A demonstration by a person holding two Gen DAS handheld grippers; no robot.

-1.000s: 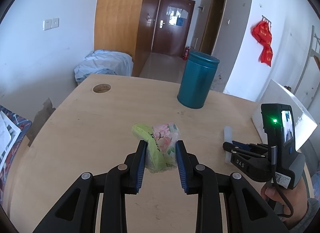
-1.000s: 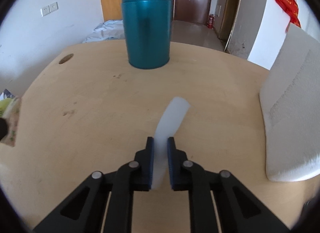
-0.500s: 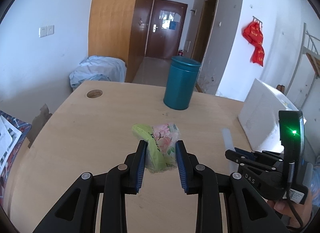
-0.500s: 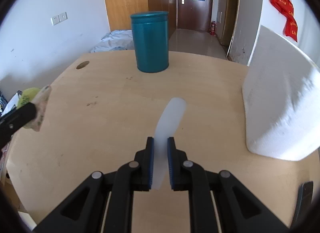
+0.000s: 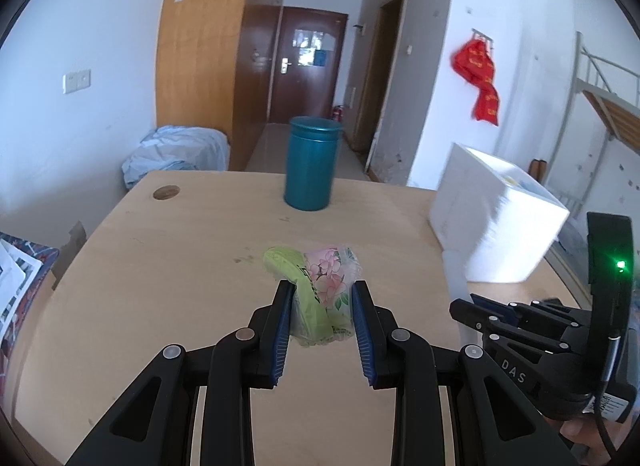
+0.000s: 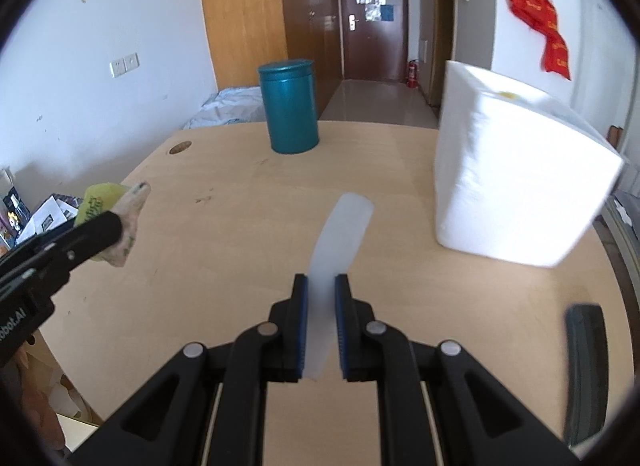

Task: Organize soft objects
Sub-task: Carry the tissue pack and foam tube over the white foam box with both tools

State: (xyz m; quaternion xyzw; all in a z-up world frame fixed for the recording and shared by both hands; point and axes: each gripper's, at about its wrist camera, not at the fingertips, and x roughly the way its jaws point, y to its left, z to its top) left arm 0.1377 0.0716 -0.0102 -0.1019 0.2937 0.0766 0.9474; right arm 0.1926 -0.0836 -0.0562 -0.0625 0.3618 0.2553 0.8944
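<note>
My left gripper [image 5: 322, 298] is shut on a soft green and pink floral tissue pack [image 5: 320, 286] and holds it above the wooden table [image 5: 192, 250]. The pack also shows at the left of the right wrist view [image 6: 114, 209]. My right gripper [image 6: 321, 290] is shut on a translucent white soft strip [image 6: 340, 234] that sticks out forward over the table. The right gripper [image 5: 472, 302] appears at the lower right of the left wrist view.
A teal lidded canister [image 5: 312, 163] stands at the table's far side, also in the right wrist view [image 6: 290, 105]. A large white foam box [image 6: 516, 177] sits at the right. A round cable hole [image 5: 166, 192] is far left. Papers lie beyond the left edge.
Both grippers have risen and drawn back from the table with their objects still held. The canister and foam box look farther away and more of the room shows.
</note>
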